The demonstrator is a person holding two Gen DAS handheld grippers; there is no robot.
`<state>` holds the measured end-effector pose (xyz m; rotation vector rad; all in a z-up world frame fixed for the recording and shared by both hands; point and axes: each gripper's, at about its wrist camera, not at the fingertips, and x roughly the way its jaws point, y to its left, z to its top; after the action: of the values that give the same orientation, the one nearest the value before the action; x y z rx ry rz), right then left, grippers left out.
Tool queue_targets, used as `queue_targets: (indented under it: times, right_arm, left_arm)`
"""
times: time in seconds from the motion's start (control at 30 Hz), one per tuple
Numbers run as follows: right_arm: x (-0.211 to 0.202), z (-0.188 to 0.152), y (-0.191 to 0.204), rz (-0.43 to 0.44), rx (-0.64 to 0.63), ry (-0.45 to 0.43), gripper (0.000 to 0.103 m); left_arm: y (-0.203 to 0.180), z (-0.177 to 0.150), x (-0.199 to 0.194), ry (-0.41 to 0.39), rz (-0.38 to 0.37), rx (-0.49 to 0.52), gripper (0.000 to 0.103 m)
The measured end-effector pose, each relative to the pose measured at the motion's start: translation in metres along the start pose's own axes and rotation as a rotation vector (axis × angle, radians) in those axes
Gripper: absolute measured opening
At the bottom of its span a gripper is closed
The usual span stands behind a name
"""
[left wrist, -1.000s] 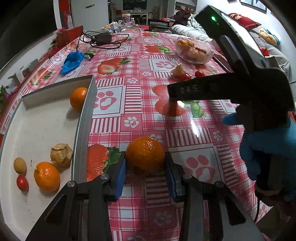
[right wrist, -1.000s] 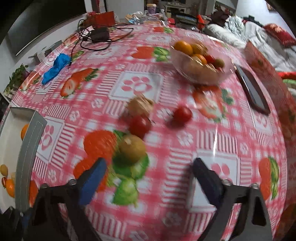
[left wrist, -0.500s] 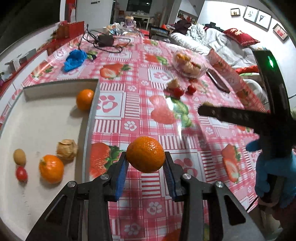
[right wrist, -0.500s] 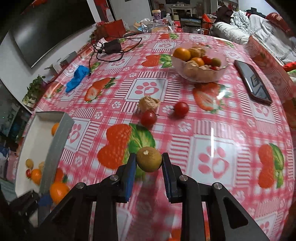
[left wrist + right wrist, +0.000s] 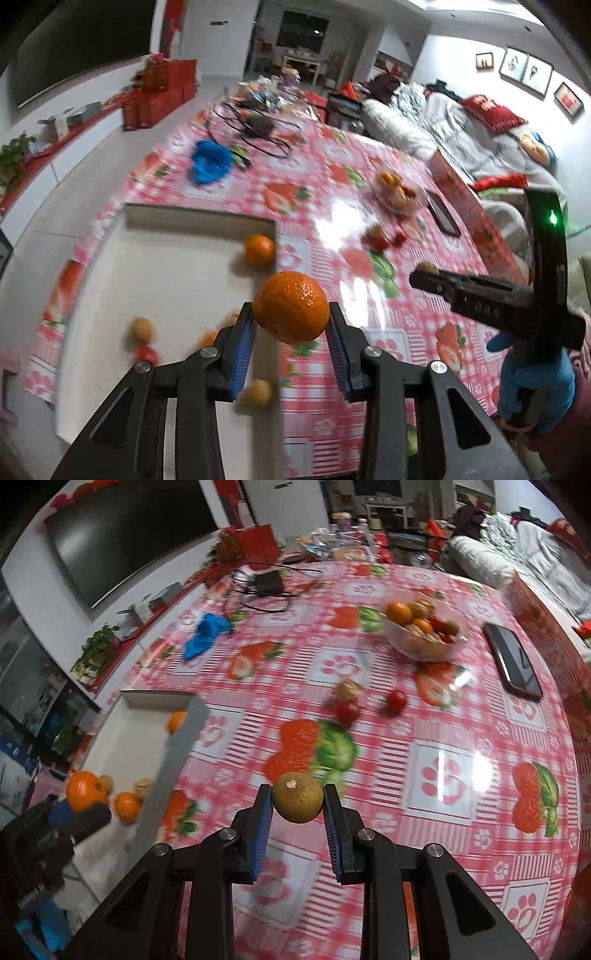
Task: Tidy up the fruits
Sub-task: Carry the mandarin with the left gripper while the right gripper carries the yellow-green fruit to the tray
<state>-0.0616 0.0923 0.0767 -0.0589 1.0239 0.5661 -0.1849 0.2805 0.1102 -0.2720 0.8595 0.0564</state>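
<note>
Blue-padded left tool (image 5: 291, 325) clamped on round orange mandarin (image 5: 291, 312), up over white tray (image 5: 177, 273). Right tool (image 5: 297, 808) clamped on small brown-green round fruit (image 5: 297, 802) above pink checked worktop (image 5: 424, 760). Could slip from tips and roll away.

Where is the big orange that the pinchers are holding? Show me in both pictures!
Left wrist view: the orange sits in the centre, clamped between the left gripper's blue pads.
Right wrist view: the same orange is at the far left edge, above the white tray, on the tip of the left gripper.
Shared landmark: the blue cloth lying on the tablecloth beyond the tray.
</note>
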Motion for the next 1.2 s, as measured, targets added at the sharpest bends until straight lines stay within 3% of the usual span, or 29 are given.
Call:
queue_targets:
  times: [0.3, 0.5, 0.8, 1.2]
  right_arm:
    - [0.004, 0.016, 0.069, 0.064, -0.112, 0.005, 0.029]
    - [0.018, 0.025, 0.115, 0.087, -0.197, 0.029, 0.029]
    - [0.053, 0.029, 0.149, 0.112, -0.247, 0.094, 0.029]
    - [0.100, 0.021, 0.168, 0.101, -0.278, 0.187, 0.029]
  left_arm:
    - [0.064, 0.022, -0.036, -0.086, 0.118, -0.030, 0.041]
    - [0.088, 0.013, -0.025, -0.069, 0.193, -0.028, 0.041]
    - [0.106, -0.004, 0.016, 0.013, 0.191, -0.069, 0.041]
    - [0.115, -0.007, 0.046, 0.051, 0.194, -0.072, 0.041]
